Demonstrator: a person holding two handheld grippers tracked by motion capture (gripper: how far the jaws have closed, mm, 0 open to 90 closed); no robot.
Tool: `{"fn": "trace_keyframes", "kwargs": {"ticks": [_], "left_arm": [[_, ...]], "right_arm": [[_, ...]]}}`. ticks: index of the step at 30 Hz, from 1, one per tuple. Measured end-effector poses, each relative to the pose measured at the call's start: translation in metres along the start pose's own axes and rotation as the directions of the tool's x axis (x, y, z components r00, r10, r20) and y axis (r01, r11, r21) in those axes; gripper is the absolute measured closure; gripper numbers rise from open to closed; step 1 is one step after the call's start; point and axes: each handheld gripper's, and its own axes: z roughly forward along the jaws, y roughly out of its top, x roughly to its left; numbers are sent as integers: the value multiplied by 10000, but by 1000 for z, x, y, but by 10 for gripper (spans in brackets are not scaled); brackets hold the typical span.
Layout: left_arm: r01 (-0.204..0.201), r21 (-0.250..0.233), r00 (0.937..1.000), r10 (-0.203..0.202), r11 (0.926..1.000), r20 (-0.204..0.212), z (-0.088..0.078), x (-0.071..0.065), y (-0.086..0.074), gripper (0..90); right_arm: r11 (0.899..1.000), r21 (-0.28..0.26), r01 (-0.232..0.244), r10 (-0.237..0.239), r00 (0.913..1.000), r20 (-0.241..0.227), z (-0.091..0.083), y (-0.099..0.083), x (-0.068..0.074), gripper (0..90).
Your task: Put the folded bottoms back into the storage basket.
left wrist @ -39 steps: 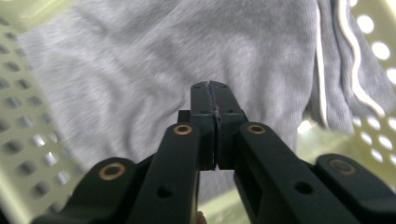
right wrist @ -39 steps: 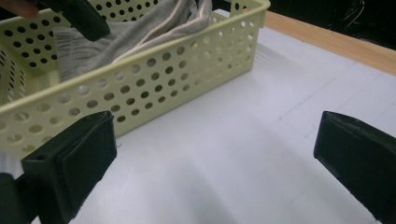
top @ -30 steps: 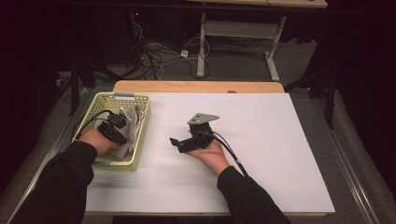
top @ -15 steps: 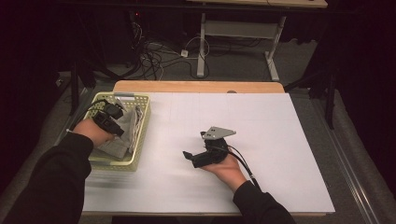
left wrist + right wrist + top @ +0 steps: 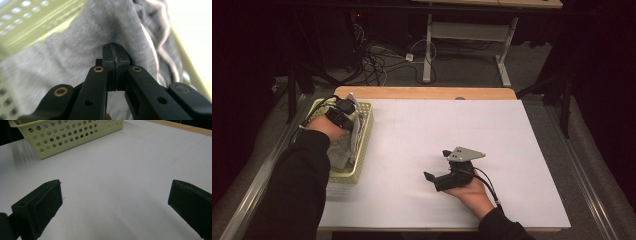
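Observation:
A pale yellow perforated basket stands at the table's left edge, with grey cloth in it. My left gripper is over the basket's far end, shut on a fold of the grey cloth, which puckers around the closed tips and hangs down from them. The basket wall is behind the cloth. My right gripper is held low over the white table top, near the front middle. It is open, jaws wide apart with nothing between them. From the right gripper the basket lies ahead to the left.
A white sheet covers the table, and a wooden edge shows at the far side. Cables and a desk frame are on the floor beyond. A black cable trails from the right gripper.
My left hand has moved to the basket's far end and risen, drawing the grey cloth up. My right hand has shifted right and toward the table's front edge, jaws still open.

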Motion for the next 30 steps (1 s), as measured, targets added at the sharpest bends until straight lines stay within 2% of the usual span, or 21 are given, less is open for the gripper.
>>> {"fn": "trace_keyframes", "kwargs": {"ticks": [6, 10, 13, 17, 22, 30], "left_arm": [[227, 165, 9993, -232, 9996, 288, 32, 0, 9, 877], [347, 32, 9989, -348, 9994, 316, 40, -1, 7, 877], [345, -28, 9990, -344, 9994, 299, 37, -1, 3, 877], [82, 201, 9999, -84, 9998, 126, 30, -3, -1, 877], [169, 217, 9999, -168, 9996, -19, 16, -4, -11, 877], [130, 475, 9999, -124, 9988, -116, 2, -17, -30, 876]], "right_arm": [[9998, 89, -153, 151, 9997, 204, -11, -12, -6, 0], [9998, 71, -208, 206, 9995, 242, -15, -17, -7, 0], [9997, 24, -249, 249, 9994, 237, -17, -19, -7, 0], [9996, -14, -270, 270, 9993, 259, -22, -21, -8, 0], [9995, -85, -314, 318, 9986, 412, -33, -25, -11, 0], [9990, -223, -395, 411, 9962, 767, -51, -32, -17, 0]]}}
